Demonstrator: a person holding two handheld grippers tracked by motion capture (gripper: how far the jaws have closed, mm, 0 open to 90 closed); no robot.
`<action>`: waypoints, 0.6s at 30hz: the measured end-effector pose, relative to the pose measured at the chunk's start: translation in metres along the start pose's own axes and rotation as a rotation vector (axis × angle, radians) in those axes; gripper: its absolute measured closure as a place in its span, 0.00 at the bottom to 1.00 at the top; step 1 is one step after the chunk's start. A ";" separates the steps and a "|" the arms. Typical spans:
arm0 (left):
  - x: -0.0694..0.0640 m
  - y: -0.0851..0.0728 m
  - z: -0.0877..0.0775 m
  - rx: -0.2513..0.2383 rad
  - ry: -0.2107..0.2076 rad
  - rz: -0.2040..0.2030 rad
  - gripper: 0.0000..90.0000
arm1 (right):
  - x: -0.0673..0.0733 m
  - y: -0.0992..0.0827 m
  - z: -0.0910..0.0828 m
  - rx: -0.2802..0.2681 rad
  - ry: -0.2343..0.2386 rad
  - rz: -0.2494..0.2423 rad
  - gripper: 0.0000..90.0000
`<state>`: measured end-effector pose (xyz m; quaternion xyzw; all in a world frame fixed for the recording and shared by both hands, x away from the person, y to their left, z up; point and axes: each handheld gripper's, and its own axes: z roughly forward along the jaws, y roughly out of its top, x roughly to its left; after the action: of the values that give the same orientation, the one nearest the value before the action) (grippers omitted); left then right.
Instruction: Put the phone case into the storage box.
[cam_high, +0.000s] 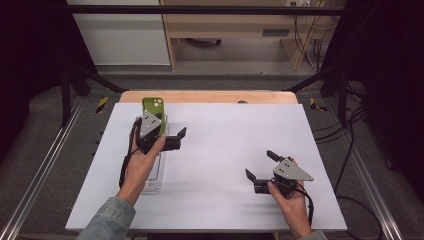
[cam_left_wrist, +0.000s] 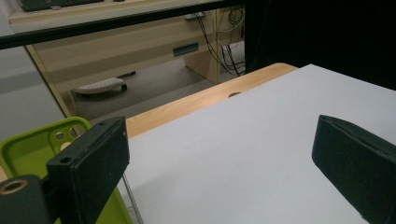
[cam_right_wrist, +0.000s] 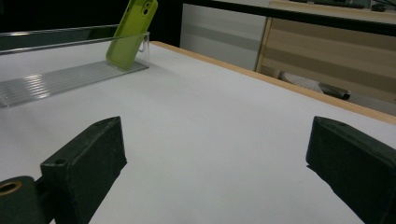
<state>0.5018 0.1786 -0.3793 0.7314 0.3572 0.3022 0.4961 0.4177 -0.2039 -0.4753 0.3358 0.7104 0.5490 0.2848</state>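
Two grippers are in hand over a white board (cam_high: 225, 165) that covers most of a wooden table (cam_high: 210, 96). The left gripper (cam_high: 175, 137) is held at the far left of the board, just beside a green phone case (cam_high: 154, 112); its jaws stand wide apart with nothing between them, as the left gripper view confirms, where bare board shows between the two black jaws. The right gripper (cam_high: 260, 167) hangs near the right front of the board, well apart from the case, its jaws likewise spread and empty.

The green phone case stands tilted at the far end of a clear plastic tray (cam_high: 156, 172), which lies along the left side of the board and runs from near to far. In the right gripper view the case (cam_right_wrist: 130, 32) leans against the end wall of the tray (cam_right_wrist: 70, 77), camera cut-outs uppermost. In the left gripper view the case (cam_left_wrist: 32, 149) lies close behind the left-hand jaw; whether jaw and case touch cannot be told.

A person's left hand (cam_high: 142, 160) and right hand (cam_high: 290, 197) grip the tool bodies.
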 end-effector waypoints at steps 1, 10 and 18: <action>0.001 0.000 -0.001 -0.005 -0.001 -0.002 0.04 | 0.000 0.000 0.000 0.000 0.000 -0.001 0.05; 0.007 -0.003 -0.015 -0.040 -0.007 -0.024 0.04 | 0.000 0.000 0.000 0.001 0.001 -0.002 0.05; 0.012 -0.001 -0.029 -0.081 -0.012 -0.036 0.03 | 0.001 0.000 0.001 0.004 0.001 -0.003 0.05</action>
<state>0.4859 0.2035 -0.3696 0.7059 0.3549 0.3031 0.5328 0.4177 -0.2031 -0.4756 0.3350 0.7121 0.5475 0.2845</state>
